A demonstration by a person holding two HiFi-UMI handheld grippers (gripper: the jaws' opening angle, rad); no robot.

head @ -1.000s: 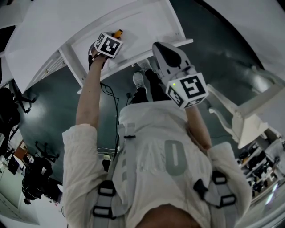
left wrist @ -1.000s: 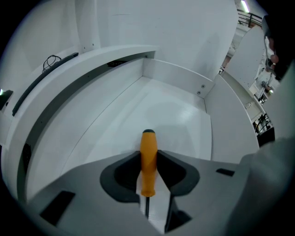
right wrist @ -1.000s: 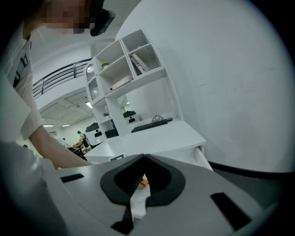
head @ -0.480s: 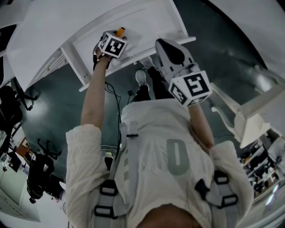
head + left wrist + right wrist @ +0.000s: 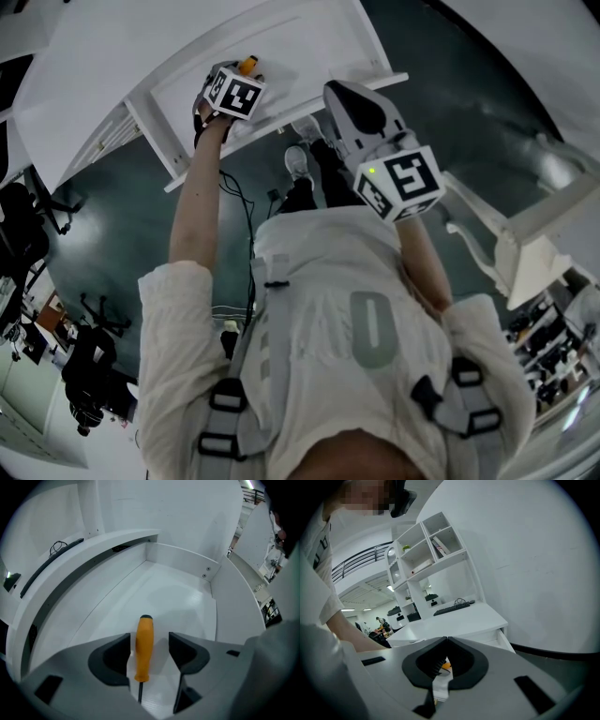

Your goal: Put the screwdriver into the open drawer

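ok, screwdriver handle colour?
Screwdriver handle: orange, dark end cap. Clearest in the left gripper view.

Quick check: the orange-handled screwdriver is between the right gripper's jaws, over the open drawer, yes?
Wrong gripper. The orange-handled screwdriver is between the jaws of the left gripper, which are opening, over the open drawer. The left gripper view shows this. The right gripper is shut on nothing.
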